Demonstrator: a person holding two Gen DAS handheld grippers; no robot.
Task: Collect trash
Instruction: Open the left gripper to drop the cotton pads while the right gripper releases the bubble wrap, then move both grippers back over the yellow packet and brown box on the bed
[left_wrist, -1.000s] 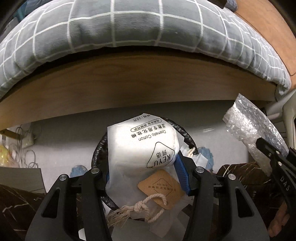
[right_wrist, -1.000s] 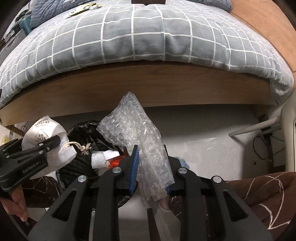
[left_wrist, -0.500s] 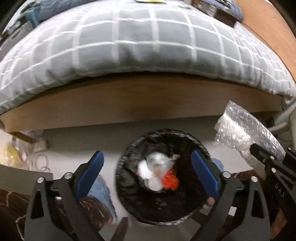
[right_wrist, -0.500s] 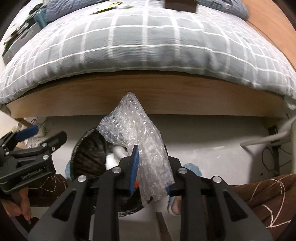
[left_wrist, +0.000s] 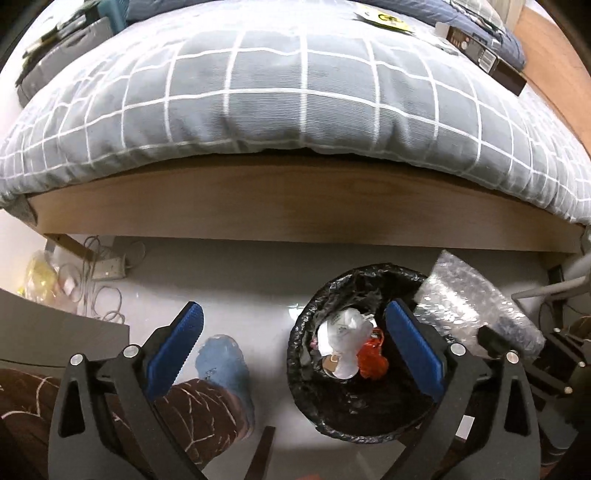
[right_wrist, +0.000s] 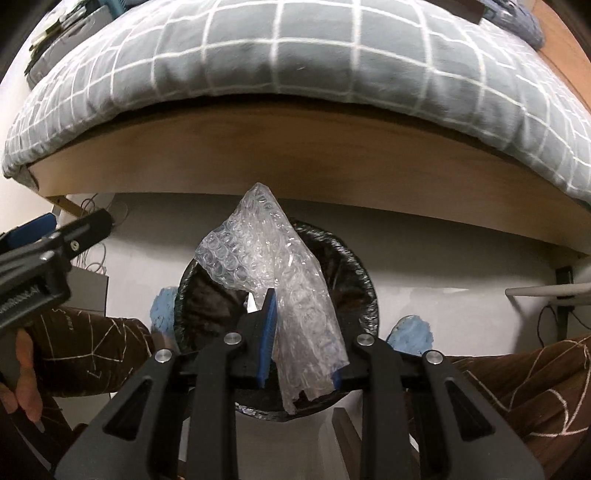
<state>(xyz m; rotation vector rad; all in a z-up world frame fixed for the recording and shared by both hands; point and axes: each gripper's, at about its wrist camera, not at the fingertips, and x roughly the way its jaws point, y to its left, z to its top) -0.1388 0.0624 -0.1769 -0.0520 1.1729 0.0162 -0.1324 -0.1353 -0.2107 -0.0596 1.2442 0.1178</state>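
Note:
A black-lined trash bin (left_wrist: 314, 398) stands on the floor by the bed. In it lie the white cotton-pad bag (left_wrist: 345, 341) and a red wrapper (left_wrist: 373, 363). My left gripper (left_wrist: 295, 347) is open and empty, above the bin's left side. My right gripper (right_wrist: 301, 338) is shut on a piece of bubble wrap (right_wrist: 266, 254) and holds it over the bin (right_wrist: 351, 266). The bubble wrap also shows at the right of the left wrist view (left_wrist: 469, 299).
A bed with a grey checked cover (left_wrist: 295, 85) and wooden side board (left_wrist: 295, 210) runs across behind the bin. Cables and a power strip (left_wrist: 107, 266) lie at the left. My blue slippers (left_wrist: 221, 362) and brown trouser legs are beside the bin.
My left gripper opened and dropped the white bag into the bin, then drew back to the left. My right gripper carried the bubble wrap left to above the bin.

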